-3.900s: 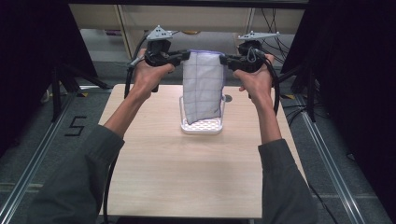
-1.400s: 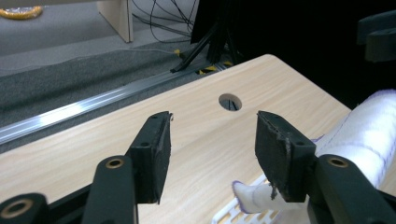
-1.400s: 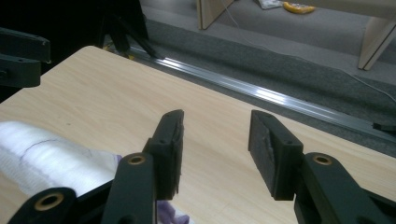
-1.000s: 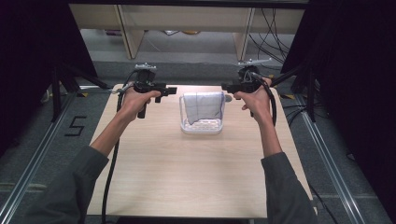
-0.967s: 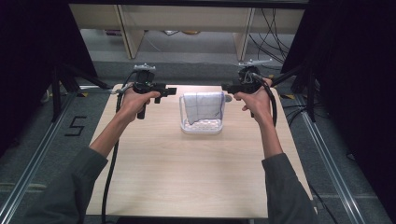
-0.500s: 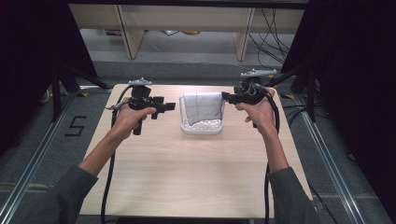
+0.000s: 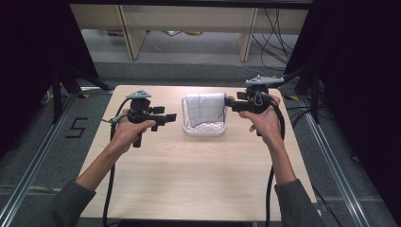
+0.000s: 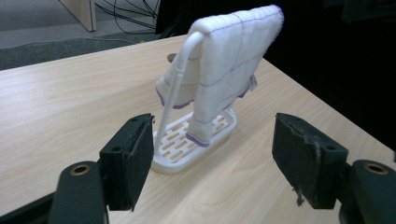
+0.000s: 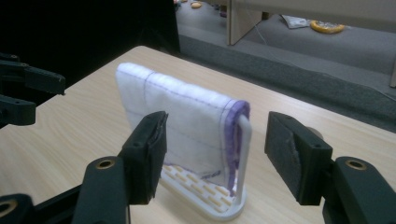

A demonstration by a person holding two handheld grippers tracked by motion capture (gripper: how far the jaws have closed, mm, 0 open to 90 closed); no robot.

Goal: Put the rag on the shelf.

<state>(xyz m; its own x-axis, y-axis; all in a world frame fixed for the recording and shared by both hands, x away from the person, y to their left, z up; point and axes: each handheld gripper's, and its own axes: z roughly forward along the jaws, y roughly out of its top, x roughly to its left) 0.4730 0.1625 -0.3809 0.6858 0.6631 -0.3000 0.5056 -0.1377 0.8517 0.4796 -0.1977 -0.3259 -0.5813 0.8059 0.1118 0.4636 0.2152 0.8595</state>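
Cloth (image 7: 204, 108), white with thin purple lines and a purple hem, hangs folded over the top bar of a small white rack (image 7: 204, 128) that stands near the far middle of the desk (image 7: 189, 175). The two halves of the cloth fall on either side of the bar, and the lower edges reach down to the slotted base of the rack; it seems hung this way so that it spreads flat and can dry. The left hand-held gripper (image 7: 170, 117) is held above the desk, apart from the rack on its left side, with the jaws spread wide and nothing between them; in the left gripper view the rack stands clearly beyond the pads. The right hand-held gripper (image 7: 228, 100) is near the right end of the bar, and its jaws are also apart and empty, framing the purple edge of the cloth without touching it. Both point inward at the rack from opposite sides, probably because each one had a corner of the cloth to manage. The desk is pale wood, bare except for the rack. Beyond it are a grey floor (image 7: 198, 52) with loose cables (image 7: 274, 28) and pale wooden furniture legs, and dark curtains stand at both sides.
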